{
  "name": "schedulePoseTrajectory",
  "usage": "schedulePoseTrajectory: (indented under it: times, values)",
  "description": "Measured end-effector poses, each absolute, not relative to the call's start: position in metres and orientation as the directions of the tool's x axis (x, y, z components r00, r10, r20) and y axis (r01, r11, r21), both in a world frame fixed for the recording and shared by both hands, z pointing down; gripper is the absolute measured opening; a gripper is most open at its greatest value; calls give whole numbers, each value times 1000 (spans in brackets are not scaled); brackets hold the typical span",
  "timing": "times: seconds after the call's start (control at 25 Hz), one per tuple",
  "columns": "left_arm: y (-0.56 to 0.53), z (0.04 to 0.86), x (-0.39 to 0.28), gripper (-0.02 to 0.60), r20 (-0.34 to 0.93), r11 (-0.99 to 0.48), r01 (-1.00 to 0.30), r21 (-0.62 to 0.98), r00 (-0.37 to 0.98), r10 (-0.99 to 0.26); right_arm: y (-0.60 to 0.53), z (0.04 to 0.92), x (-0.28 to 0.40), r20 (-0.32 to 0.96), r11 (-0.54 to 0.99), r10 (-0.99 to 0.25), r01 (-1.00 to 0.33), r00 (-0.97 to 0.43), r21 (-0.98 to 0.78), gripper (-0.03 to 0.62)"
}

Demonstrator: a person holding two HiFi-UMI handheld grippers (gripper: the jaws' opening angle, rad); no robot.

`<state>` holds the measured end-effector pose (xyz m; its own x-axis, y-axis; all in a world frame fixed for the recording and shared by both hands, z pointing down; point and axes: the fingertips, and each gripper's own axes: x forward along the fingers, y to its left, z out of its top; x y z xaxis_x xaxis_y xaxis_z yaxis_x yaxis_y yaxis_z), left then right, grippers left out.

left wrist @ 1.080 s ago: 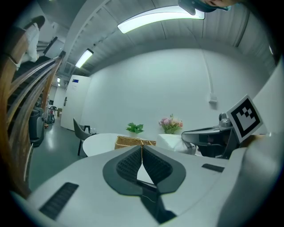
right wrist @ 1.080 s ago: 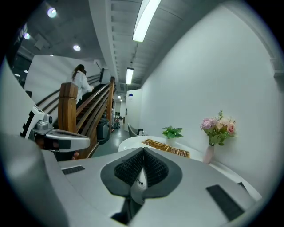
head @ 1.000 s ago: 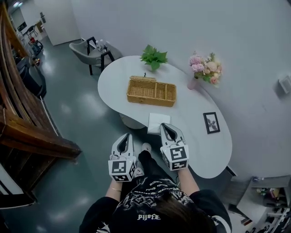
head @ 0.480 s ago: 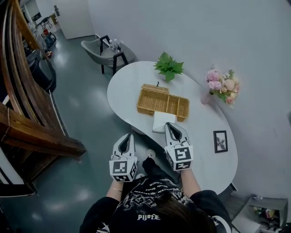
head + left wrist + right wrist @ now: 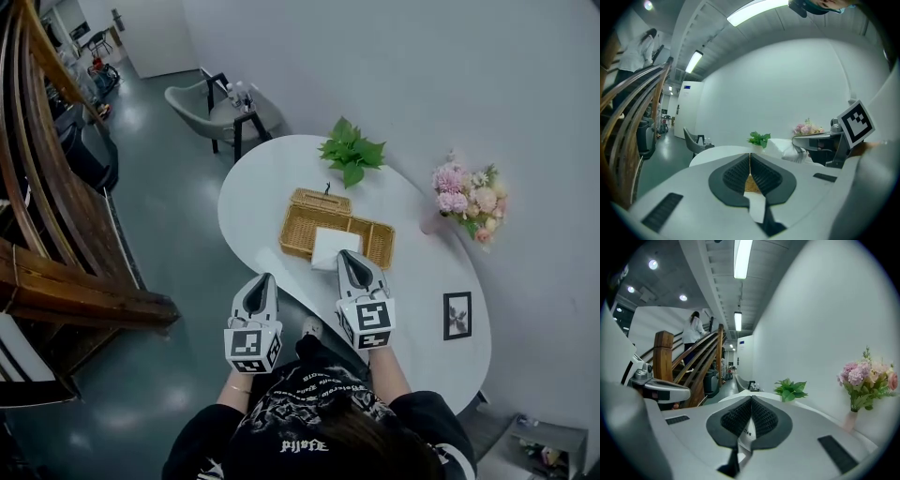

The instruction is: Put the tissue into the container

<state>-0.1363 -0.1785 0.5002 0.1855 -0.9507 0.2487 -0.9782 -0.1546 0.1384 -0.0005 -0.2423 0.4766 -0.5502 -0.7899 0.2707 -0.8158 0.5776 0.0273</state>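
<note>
A white folded tissue (image 5: 331, 247) hangs from my right gripper (image 5: 349, 256), which is shut on its near edge. It hovers over the front part of the woven wicker container (image 5: 298, 232) on the white table (image 5: 267, 178). In the right gripper view the tissue (image 5: 746, 430) shows pinched between the closed ribbed pads. My left gripper (image 5: 262, 279) is shut with nothing in it, held over the floor just off the table's near edge. In the left gripper view a strip of the container (image 5: 751, 183) shows past the closed jaws.
A green potted plant (image 5: 352, 150) stands behind the container. Pink flowers in a vase (image 5: 467, 195) are at the table's right edge, with a small picture frame (image 5: 457, 314) nearer me. A grey chair (image 5: 199, 108) and a wooden stair rail (image 5: 56, 187) lie to the left.
My right gripper has carried the tissue forward from the table's near edge to above the container. The left gripper kept its place beside it, still shut.
</note>
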Motion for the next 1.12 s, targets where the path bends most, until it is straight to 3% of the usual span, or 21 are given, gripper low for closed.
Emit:
schedulePoseTrajectory:
  times: [0.44,1.12]
  values:
    - [-234,503,-117,25,275,-165,-979,123,193,-942,-295,477,-8,253,600,-776,-800,-578,14,23]
    - [-282,504,-150,25,285,-207,-968,140,240,-928,-332,494,-35,326,551,-792,-834,-517,16,23]
